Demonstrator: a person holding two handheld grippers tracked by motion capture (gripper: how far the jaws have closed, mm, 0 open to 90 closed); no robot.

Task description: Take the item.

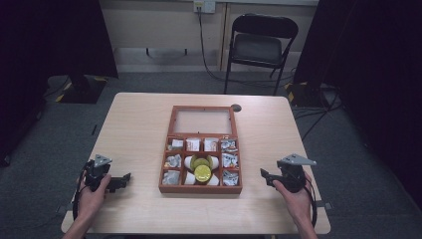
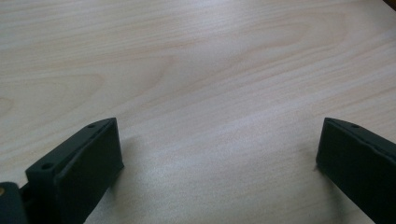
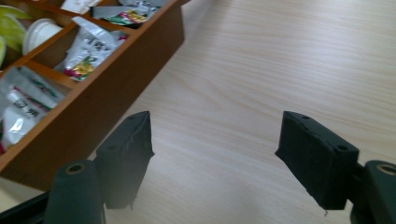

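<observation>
A brown wooden box (image 1: 200, 189) with its lid open lies at the table's middle. Its compartments hold silver sachets (image 1: 229, 160), small packets and white cups with yellow-green lids (image 1: 202, 172). My left gripper (image 1: 124, 178) rests on the table left of the box, held by a hand, open with bare wood between its jaws (image 2: 219, 154). My right gripper (image 1: 263, 173) rests right of the box, also open and empty (image 3: 215, 140). In the right gripper view the box's wall (image 3: 93, 102) stands just left of the jaws, with sachets (image 3: 86, 49) inside.
The open lid with a clear pane (image 1: 202, 121) lies flat behind the box. A small dark disc (image 1: 236, 107) sits near the table's far edge. A black folding chair (image 1: 259, 45) stands beyond the table. Light wooden tabletop (image 1: 139, 124) surrounds the box.
</observation>
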